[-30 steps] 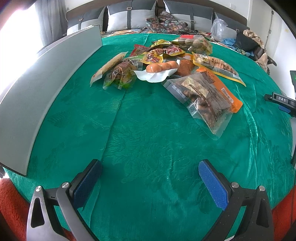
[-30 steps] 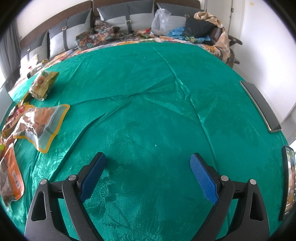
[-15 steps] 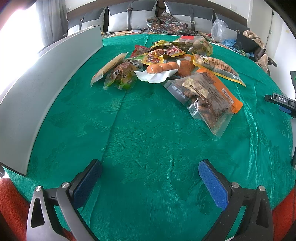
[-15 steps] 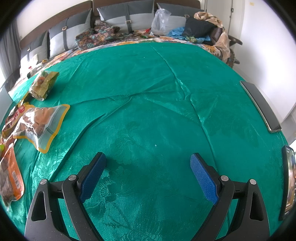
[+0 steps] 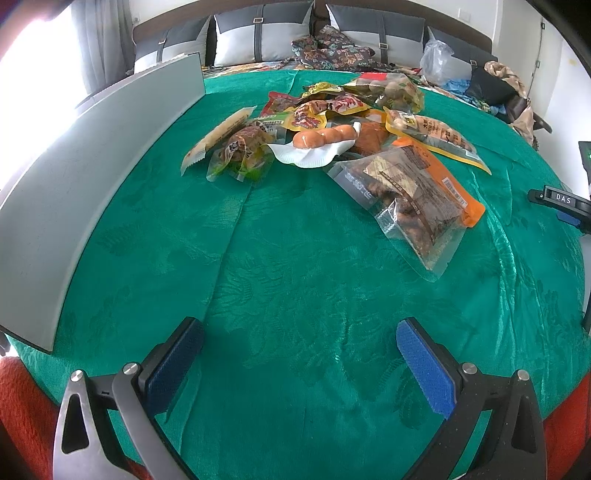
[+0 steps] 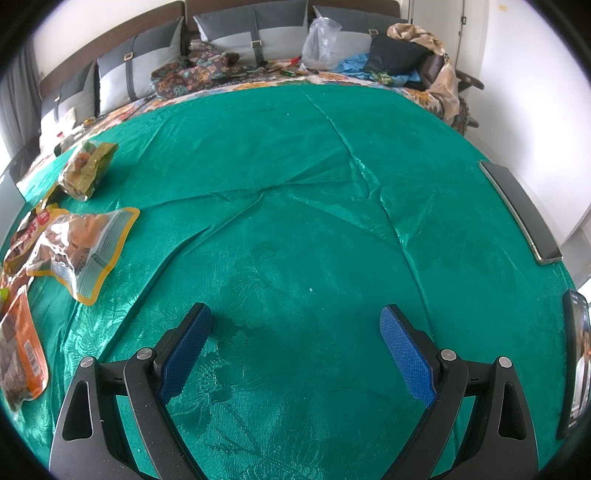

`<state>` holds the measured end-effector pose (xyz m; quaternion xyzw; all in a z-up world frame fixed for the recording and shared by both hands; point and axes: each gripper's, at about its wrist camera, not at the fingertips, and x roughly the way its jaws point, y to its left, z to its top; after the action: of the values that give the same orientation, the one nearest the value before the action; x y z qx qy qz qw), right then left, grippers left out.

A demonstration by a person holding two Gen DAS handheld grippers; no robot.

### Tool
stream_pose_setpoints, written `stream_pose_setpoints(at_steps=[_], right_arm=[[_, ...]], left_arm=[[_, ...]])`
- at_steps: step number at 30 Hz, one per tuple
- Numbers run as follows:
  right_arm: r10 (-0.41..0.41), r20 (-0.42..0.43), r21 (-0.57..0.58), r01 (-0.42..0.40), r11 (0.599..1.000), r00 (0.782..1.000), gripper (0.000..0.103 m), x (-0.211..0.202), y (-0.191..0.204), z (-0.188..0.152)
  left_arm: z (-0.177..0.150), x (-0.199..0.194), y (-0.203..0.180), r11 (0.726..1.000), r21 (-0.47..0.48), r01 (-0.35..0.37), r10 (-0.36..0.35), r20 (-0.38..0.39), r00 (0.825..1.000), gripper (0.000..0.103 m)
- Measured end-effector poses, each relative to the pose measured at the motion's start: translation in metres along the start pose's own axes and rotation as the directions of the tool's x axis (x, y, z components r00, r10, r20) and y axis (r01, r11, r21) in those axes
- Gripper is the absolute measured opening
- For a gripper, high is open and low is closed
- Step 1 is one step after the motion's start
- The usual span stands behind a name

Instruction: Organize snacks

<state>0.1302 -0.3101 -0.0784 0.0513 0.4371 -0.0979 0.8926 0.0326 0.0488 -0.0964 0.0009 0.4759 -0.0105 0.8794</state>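
Observation:
Several snack packets lie in a loose heap on the green tablecloth. In the left wrist view an orange-edged clear bag lies nearest, a sausage pack sits on white wrapping, and a green-edged packet lies left. My left gripper is open and empty, well short of the heap. My right gripper is open and empty over bare cloth. In the right wrist view a yellow-edged bag and a green-gold bag lie far left.
A grey board runs along the table's left edge. A dark phone and another device lie at the right edge. A sofa with grey cushions and clutter stands behind the table.
The left gripper has drifted slightly forward toward the heap. The right gripper has not moved. Both stay open.

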Motion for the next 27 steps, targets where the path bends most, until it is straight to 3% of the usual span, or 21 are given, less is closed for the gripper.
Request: stream_pose_setpoints(at_steps=[27], right_arm=[[0.000,0.000,0.000,0.000,1.000,1.000,0.095,-0.0003,0.0000,-0.0003]], left_arm=[[0.0013,0.0013,0.0002,1.000,-0.006,-0.006,0.006,0.011,1.000,0.103]])
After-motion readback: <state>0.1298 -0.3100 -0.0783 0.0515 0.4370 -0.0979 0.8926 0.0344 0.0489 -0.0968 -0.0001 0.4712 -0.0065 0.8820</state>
